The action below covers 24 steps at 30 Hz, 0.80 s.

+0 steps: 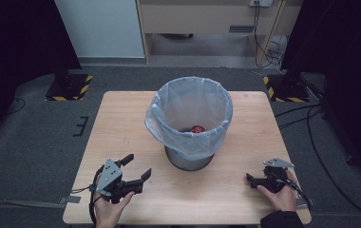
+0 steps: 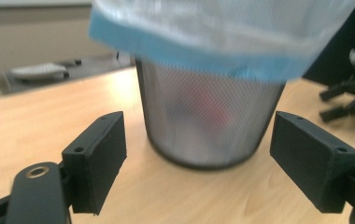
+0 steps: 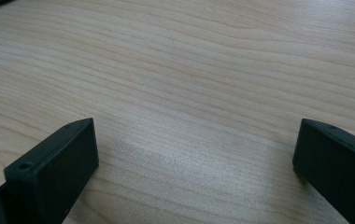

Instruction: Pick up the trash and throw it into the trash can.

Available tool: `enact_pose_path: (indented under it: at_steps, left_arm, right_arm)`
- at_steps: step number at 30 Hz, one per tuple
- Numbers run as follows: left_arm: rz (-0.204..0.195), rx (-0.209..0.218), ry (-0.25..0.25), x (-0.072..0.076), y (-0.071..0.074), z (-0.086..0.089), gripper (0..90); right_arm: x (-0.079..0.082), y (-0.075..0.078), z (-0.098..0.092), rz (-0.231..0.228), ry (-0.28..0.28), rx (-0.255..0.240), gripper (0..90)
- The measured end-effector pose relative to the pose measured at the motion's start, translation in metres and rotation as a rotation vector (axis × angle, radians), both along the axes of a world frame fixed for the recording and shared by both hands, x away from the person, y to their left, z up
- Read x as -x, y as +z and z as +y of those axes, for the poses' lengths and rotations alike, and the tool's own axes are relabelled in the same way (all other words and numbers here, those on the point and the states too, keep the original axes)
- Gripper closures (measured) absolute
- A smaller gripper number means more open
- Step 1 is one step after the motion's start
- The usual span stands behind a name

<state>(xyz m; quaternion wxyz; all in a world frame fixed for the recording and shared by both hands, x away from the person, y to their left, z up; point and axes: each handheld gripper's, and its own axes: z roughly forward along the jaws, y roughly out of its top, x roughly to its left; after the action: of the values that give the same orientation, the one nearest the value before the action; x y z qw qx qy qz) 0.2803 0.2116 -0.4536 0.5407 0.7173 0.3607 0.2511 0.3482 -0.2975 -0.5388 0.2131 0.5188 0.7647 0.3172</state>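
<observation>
A metal mesh bin (image 1: 189,159) (image 2: 203,121) stands in the middle of the wooden table (image 1: 121,123), lined with a clear, blue-edged plastic bag (image 1: 188,111) (image 2: 213,32). Something red (image 1: 197,129) (image 2: 218,111) lies at its bottom. My left gripper (image 1: 138,166) (image 2: 198,156) rests near the front left of the table, open and empty, with its jaws pointing at the bin's base. My right gripper (image 1: 250,179) (image 3: 194,156) lies at the front right, open over bare wood (image 3: 180,84), with nothing between its jaws. It also appears at the right edge of the left gripper view as a black gripper (image 2: 353,93).
Black stand bases with yellow-black stripes (image 1: 69,85) (image 1: 283,88) sit on the grey floor beyond the table's far corners. Cables (image 1: 311,133) run along the floor on the right. A wooden cabinet (image 1: 207,19) stands at the back.
</observation>
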Motion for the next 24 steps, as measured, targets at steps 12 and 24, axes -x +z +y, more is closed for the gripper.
enact_pose_path:
  at_steps: [12,24]
  left_arm:
    - [0.237,-0.135,0.113,-0.017,-0.054,0.029,15.2]
    - [0.402,-0.246,0.215,-0.030,-0.080,0.053,12.0]
  right_arm:
    - [0.000,0.000,0.000,0.000,0.000,0.000,0.4]
    - [0.000,0.000,0.000,0.000,0.001,0.000,0.4]
